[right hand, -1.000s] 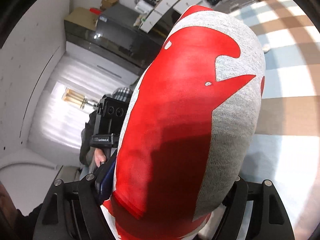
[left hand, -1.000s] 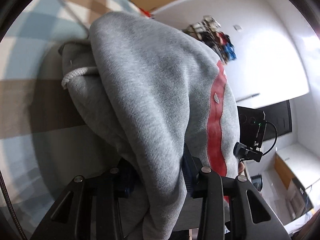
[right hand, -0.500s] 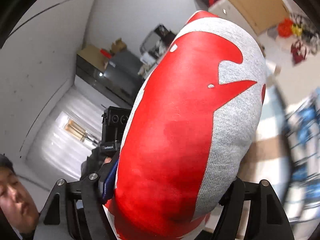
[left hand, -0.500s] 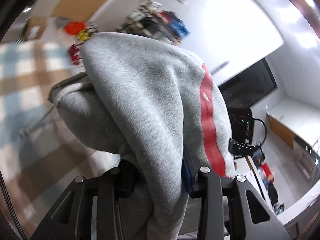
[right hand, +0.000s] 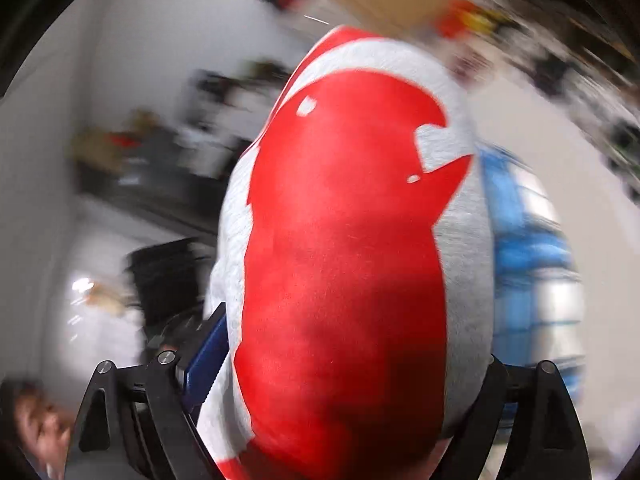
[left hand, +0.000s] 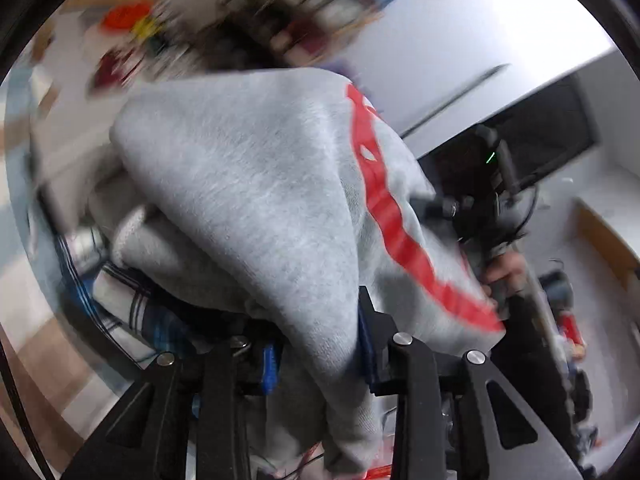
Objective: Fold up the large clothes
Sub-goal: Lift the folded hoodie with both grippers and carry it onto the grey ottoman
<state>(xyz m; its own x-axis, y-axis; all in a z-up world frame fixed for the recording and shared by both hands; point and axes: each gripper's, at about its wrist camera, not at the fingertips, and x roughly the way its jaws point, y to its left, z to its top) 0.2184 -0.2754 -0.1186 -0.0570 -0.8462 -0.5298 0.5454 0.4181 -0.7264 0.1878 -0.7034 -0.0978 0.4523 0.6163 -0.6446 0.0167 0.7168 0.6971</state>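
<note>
A folded grey sweatshirt [left hand: 260,200] with a large red print [right hand: 344,260] is held up in the air between both grippers. My left gripper [left hand: 316,344] is shut on a grey fold of it, and the cloth drapes over the fingers. My right gripper [right hand: 340,368] is shut on the bundle's printed side, which fills that view and hides the fingertips. The right gripper's body [left hand: 480,200] and the hand holding it show at right in the left wrist view.
Blue-and-white plaid clothes [left hand: 132,308] lie below the sweatshirt; they also show blurred at right in the right wrist view [right hand: 532,248]. Blurred shelves with coloured items [left hand: 280,12] stand at the back. A person's face [right hand: 36,428] is at lower left.
Both grippers have lifted the sweatshirt off the checked surface and swung it round; the background now shows walls, shelves and plaid clothes, with motion blur.
</note>
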